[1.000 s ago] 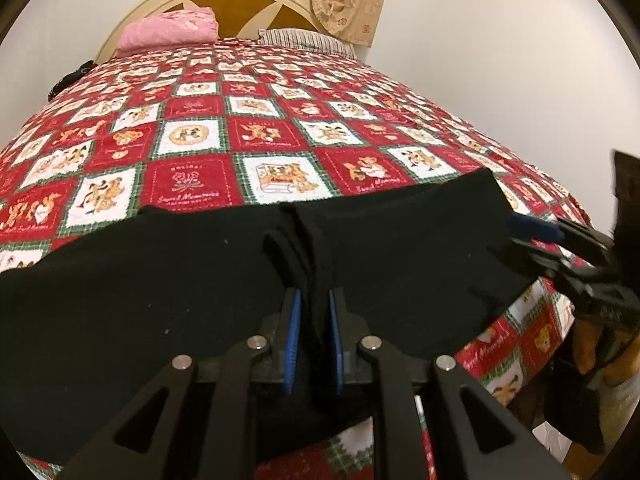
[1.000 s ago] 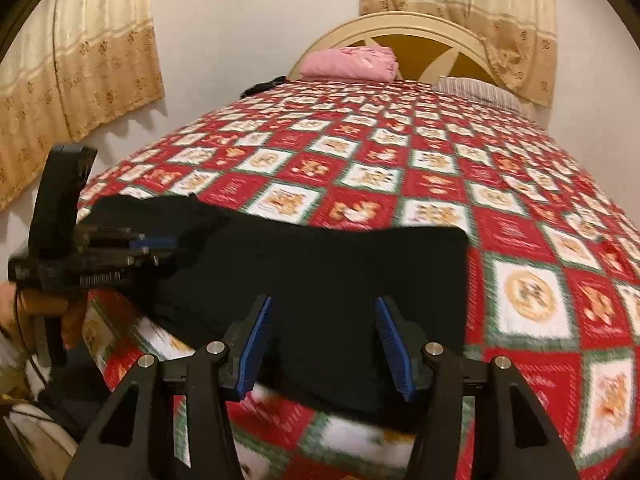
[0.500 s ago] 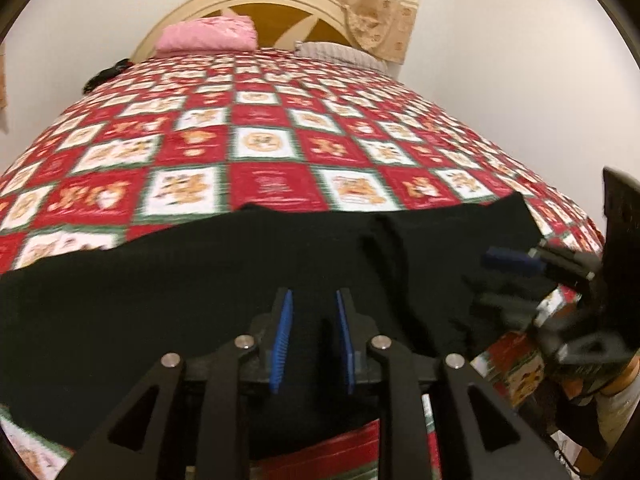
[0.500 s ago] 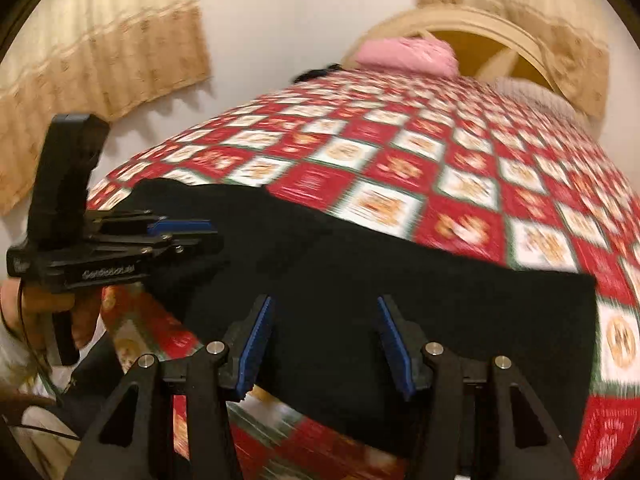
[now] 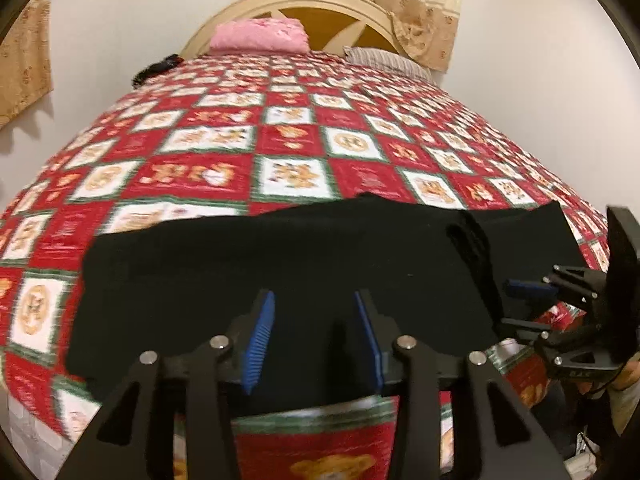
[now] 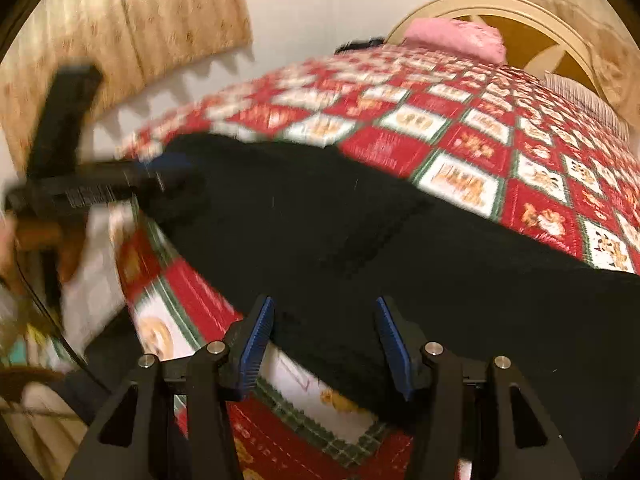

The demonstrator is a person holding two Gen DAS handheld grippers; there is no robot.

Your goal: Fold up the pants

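No readable writing anywhere as far as I can see: the quilt (image 5: 292,140) has red squares with some small script and white squares with teddy bear prints, but it's all too blurry to make out, and the lettering on the side of the other tool is just a smudge. The black pants (image 5: 304,264) lie flat across the near end of the bed, stretched sideways along the edge, with a bunched crease toward the right side in the left wrist view. The left tongs (image 5: 316,340) are spread apart with nothing between the blue pads, hovering right over the near edge of the pants. The right tongs (image 6: 326,344) are wide apart too, empty, over the edge of the pants where the quilt drops off the side of the bed. Room-wise: a cream arched headboard (image 5: 320,4) with a wooden inset, a folded pink blanket (image 5: 260,34) and a striped pillow (image 5: 384,58) at the head of the bed, plain white walls, and beige patterned curtains (image 6: 132,28) on the side wall and behind the headboard.
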